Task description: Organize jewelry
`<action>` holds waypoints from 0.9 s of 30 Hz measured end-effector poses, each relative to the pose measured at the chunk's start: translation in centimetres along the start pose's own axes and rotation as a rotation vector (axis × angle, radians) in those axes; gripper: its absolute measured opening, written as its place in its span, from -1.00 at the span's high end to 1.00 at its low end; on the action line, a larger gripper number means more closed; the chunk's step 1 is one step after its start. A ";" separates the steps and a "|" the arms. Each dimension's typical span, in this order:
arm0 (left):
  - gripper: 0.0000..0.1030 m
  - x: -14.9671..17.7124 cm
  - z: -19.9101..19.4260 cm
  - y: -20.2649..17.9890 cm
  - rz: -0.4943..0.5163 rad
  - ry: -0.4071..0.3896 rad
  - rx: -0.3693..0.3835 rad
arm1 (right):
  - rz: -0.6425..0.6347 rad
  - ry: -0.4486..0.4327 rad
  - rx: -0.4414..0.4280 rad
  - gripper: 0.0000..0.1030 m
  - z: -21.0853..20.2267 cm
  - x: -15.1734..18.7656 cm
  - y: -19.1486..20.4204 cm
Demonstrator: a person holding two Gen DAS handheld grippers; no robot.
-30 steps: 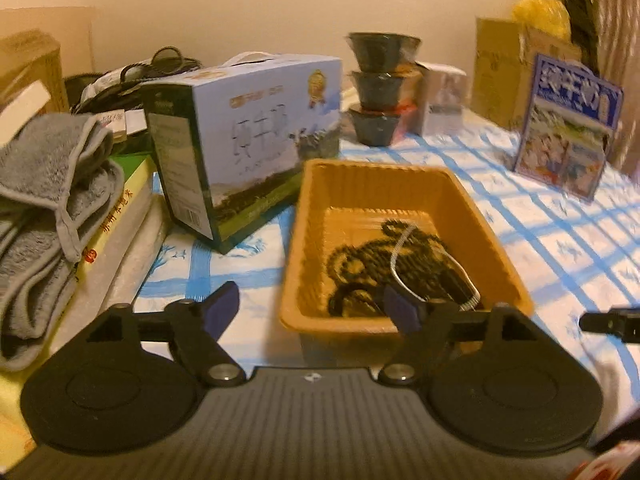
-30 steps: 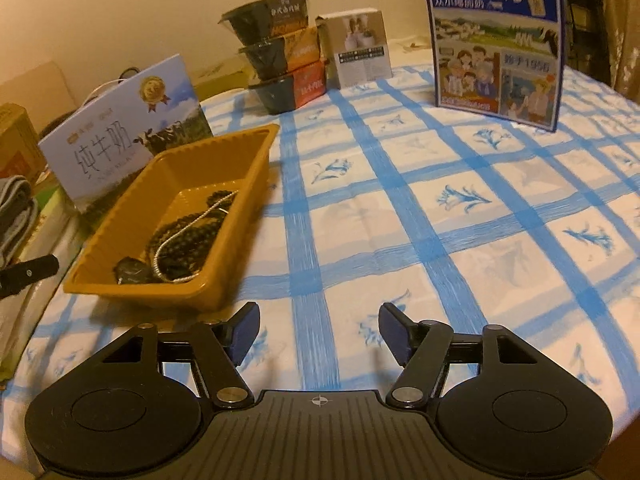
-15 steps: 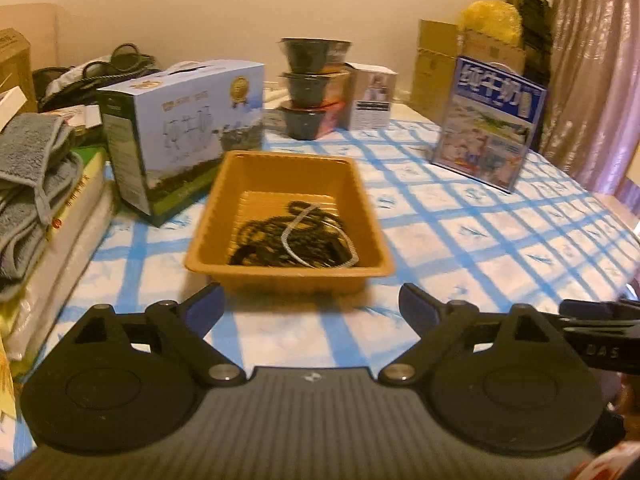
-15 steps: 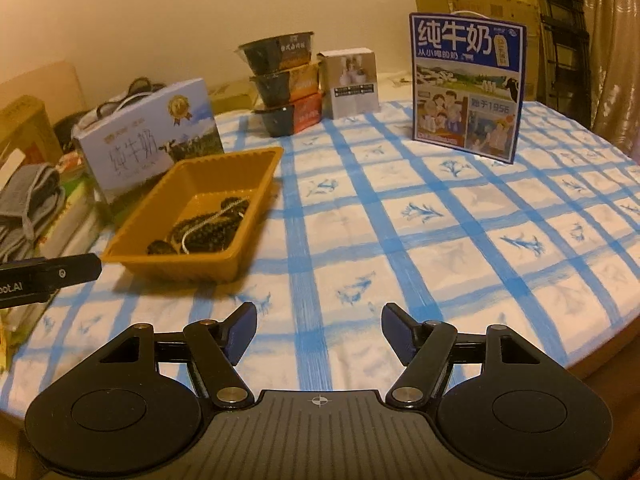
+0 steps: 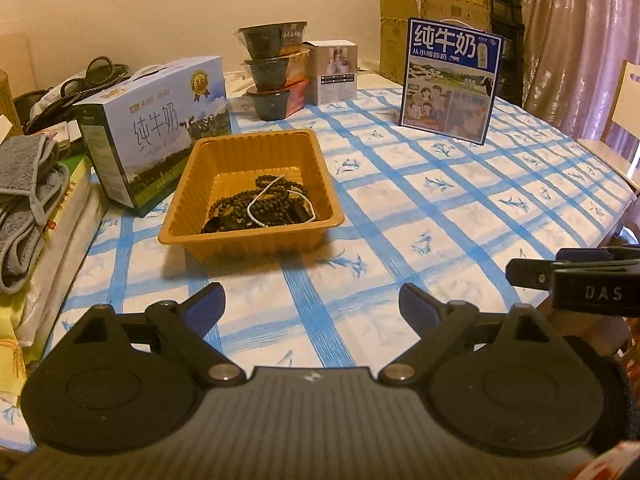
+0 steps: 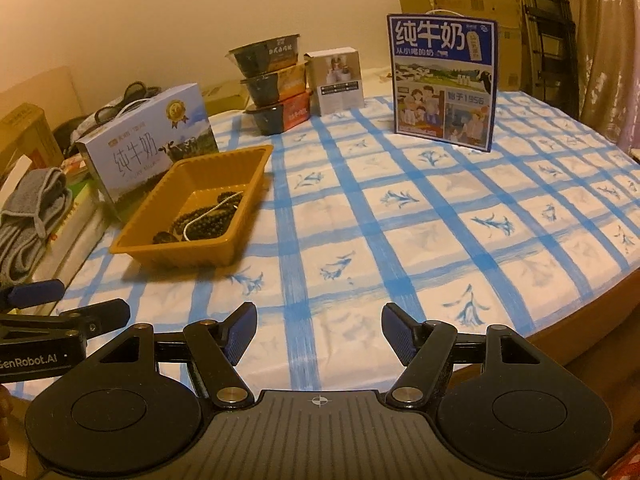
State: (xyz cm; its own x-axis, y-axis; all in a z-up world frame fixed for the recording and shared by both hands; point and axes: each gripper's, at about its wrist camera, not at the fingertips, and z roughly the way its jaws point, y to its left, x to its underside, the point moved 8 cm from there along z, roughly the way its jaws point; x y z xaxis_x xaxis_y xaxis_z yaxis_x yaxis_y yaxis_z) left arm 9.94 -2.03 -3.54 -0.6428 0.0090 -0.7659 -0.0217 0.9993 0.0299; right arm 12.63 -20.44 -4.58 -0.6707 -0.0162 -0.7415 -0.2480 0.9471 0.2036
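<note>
An orange plastic tray (image 5: pixel 256 148) (image 6: pixel 248 160) sits on the blue-checked tablecloth at the left. Inside it lie dark bead strings (image 5: pixel 240 210) (image 6: pixel 204 222) and a thin silver chain (image 5: pixel 262 196) (image 6: pixel 200 216), tangled together. My left gripper (image 5: pixel 312 306) is open and empty, held back from the tray above the table's near edge. My right gripper (image 6: pixel 318 330) is open and empty, to the right of the tray and near the front edge. Each gripper shows at the side of the other's view.
A pale milk carton box (image 5: pixel 156 124) stands left of the tray. Stacked black bowls (image 5: pixel 272 68) and a small white box (image 5: pixel 336 72) stand behind. A blue milk box (image 5: pixel 450 80) stands at the back right. Grey towels (image 5: pixel 24 200) lie on books at the left.
Both grippers have pulled back from the tray toward the table's near edge, so the tray looks smaller and farther. Both stay open and empty. The jewelry has not moved.
</note>
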 end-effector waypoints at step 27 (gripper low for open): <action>-0.81 0.9 1.1 -2.1 0.013 0.046 0.024 | 0.018 0.052 -0.034 -0.34 -0.2 2.0 -0.9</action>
State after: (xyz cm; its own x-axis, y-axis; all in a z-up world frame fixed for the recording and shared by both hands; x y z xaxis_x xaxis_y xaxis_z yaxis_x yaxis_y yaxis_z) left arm 10.28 -4.07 -5.02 -0.6777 0.0213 -0.7350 0.0052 0.9997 0.0242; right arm 11.42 -21.38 -6.11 -0.7102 -0.0165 -0.7038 -0.2587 0.9359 0.2392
